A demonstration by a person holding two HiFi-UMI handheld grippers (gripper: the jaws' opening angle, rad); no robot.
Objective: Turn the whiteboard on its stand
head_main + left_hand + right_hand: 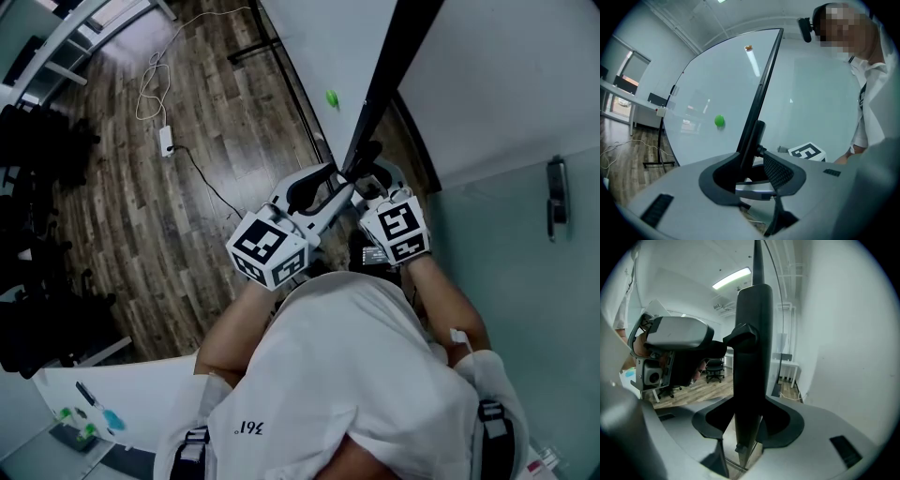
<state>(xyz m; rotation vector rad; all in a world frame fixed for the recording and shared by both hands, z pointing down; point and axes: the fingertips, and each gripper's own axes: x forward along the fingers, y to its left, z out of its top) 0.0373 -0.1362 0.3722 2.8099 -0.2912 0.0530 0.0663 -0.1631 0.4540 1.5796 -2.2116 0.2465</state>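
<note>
The jaws of my left gripper (754,161) and right gripper (750,420) clench the whiteboard frame (384,66); I'd turn it slowly, pushing evenly on both sides of that frame.

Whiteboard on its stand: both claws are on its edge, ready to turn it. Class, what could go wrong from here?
The left claw and right claw pinch only the narrow whiteboard frame, so it may slip as the board swings. The green magnet could drop off. The power strip and its cables lie on the floor near the person and might trip them.
</note>
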